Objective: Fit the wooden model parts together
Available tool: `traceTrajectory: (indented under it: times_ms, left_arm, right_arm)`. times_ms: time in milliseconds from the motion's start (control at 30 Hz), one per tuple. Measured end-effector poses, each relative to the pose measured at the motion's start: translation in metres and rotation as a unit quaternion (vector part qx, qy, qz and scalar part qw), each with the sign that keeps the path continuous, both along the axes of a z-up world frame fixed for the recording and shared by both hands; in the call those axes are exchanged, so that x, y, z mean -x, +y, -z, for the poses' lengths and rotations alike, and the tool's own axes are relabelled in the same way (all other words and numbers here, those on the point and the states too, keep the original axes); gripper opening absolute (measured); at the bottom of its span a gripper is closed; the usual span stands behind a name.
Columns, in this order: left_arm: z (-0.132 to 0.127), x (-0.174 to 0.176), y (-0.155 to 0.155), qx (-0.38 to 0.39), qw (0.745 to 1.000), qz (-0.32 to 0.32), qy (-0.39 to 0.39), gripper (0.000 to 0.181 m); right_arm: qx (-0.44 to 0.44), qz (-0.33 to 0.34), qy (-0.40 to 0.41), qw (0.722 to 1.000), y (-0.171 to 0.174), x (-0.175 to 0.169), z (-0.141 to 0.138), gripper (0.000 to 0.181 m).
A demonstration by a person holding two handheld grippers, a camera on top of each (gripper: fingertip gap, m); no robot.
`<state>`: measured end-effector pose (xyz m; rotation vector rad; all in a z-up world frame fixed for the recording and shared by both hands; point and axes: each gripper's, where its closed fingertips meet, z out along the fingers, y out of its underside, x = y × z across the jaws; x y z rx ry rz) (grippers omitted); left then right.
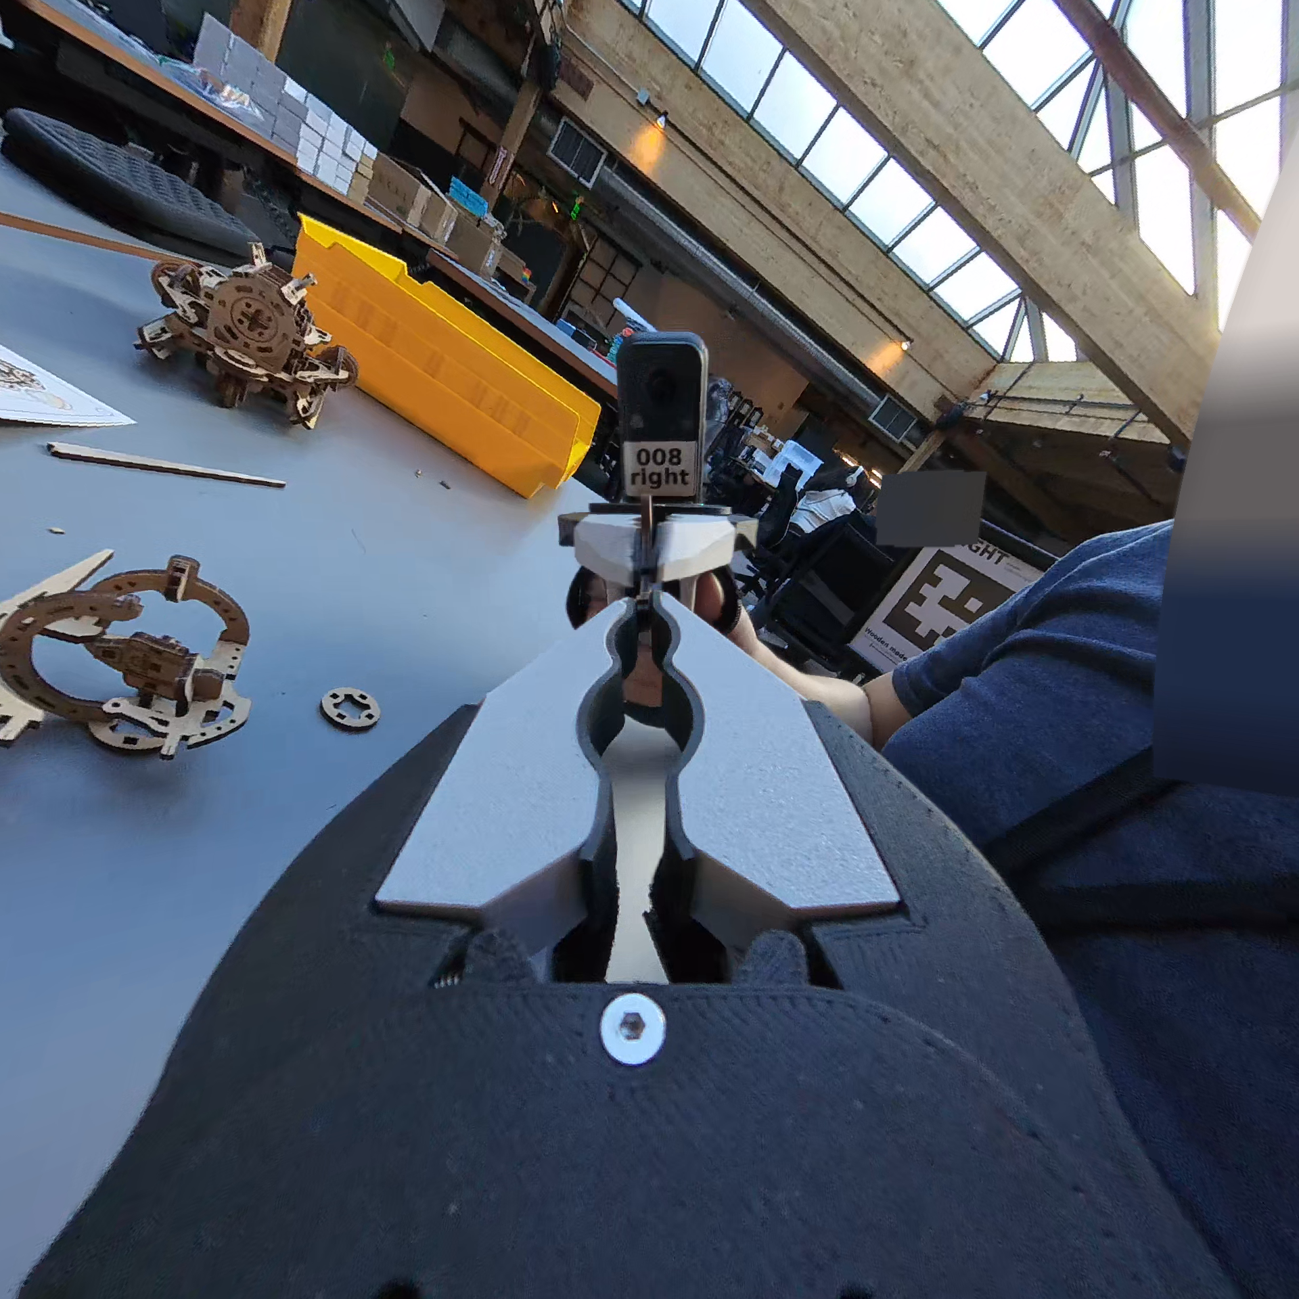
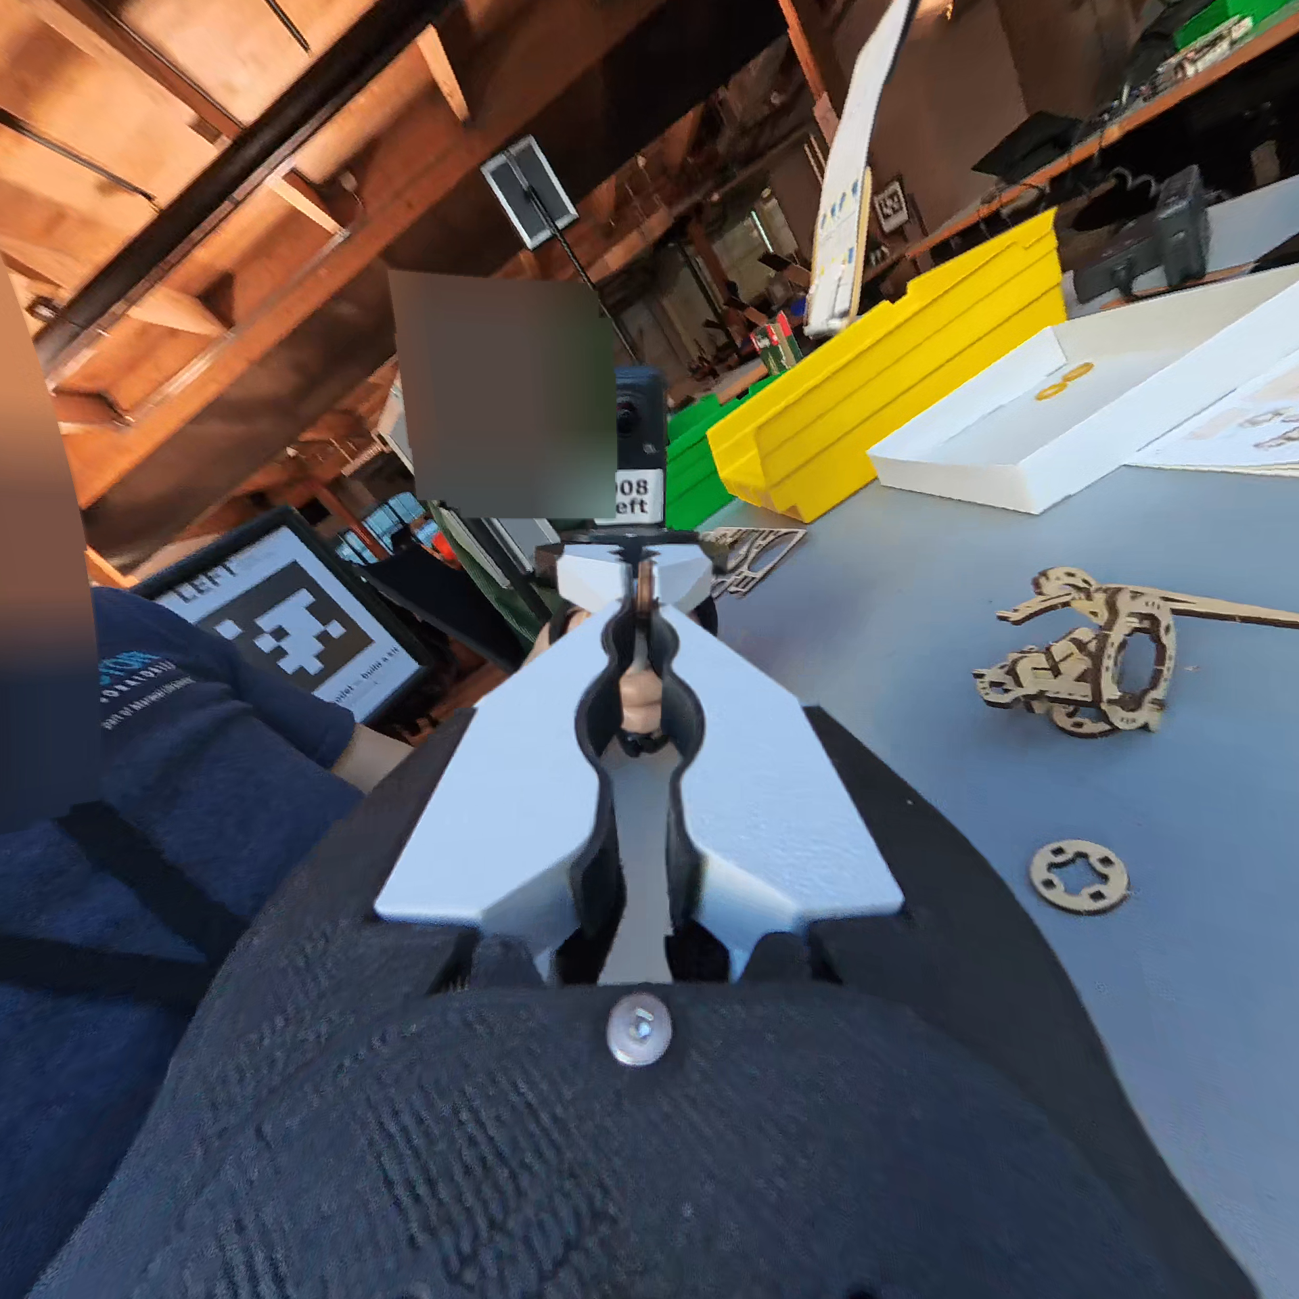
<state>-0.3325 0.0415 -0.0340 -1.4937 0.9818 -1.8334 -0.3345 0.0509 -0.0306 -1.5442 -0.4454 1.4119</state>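
My two grippers meet tip to tip above the grey table (image 1: 211, 843). My left gripper (image 1: 642, 610) is shut on a thin wooden part (image 1: 647, 521) seen edge-on. My right gripper (image 2: 640, 618) is shut on the same thin wooden part (image 2: 644, 585) from the other side. The right gripper also shows in the left wrist view (image 1: 650, 555), and the left gripper in the right wrist view (image 2: 636, 566). A half-built wooden ring assembly (image 1: 133, 654) stands on the table, also in the right wrist view (image 2: 1082, 661). A small wooden disc (image 1: 350, 708) lies near it, also in the right wrist view (image 2: 1079, 876).
A round wooden gear model (image 1: 246, 330), a wooden strip (image 1: 165, 464) and a paper sheet (image 1: 42, 393) lie farther back. A yellow bin (image 1: 436, 365) stands behind them. A white box (image 2: 1054, 429) and a cut-out wooden sheet (image 2: 752, 555) lie on the table. A person's blue sleeve (image 1: 1054, 668) is close by. The small wooden disc (image 1: 350, 708) is about 12 cm from both grippers' fingertips.
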Motion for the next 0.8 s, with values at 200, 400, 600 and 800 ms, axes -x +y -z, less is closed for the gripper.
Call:
traceTrajectory:
  times_ms: [200,400,600,800]
  left_arm:
    - [-0.001,-0.006,-0.002,0.027,0.999,0.011,-0.02,0.0]
    - [-0.003,-0.014,0.007,0.036,0.998,-0.018,-0.037,0.0]
    - [-0.014,-0.011,0.01,0.035,0.996,-0.028,-0.082,0.0]
    - [-0.011,-0.014,0.01,0.025,0.997,-0.031,-0.071,0.0]
  right_arm:
    - [0.013,-0.006,0.084,0.996,0.001,-0.004,-0.009,0.005]
    - [0.004,0.049,0.081,0.995,0.011,-0.014,-0.011,0.0]
    - [0.005,0.036,0.09,0.995,0.009,-0.014,-0.013,0.007]
    - [-0.013,0.042,0.076,0.996,0.008,-0.013,-0.012,0.001]
